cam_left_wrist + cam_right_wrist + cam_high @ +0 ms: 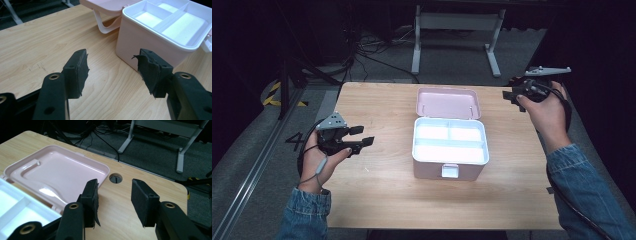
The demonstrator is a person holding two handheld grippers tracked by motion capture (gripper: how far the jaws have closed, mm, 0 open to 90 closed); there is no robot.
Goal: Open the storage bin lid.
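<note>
A pink box (429, 169) stands lengthwise in the middle of the wooden table (377, 200). Its lid (448, 102) is folded back flat behind it. Inside sits a white tray (451, 148) with three empty compartments. My left gripper (363, 135) hovers left of the box, open, with nothing between its jaws. In the left gripper view those jaws (112, 67) point at the box's pink side wall (136, 48). My right gripper (511, 99) is held up at the table's far right, open and empty. In the right gripper view it (113, 197) faces the lid (57, 172) and the table's far corner.
A round cable hole (115, 178) sits in the table just beyond the lid. A white desk frame (457, 30) and loose cables (372, 50) are on the floor behind the table. Bare wood lies on both sides of the box.
</note>
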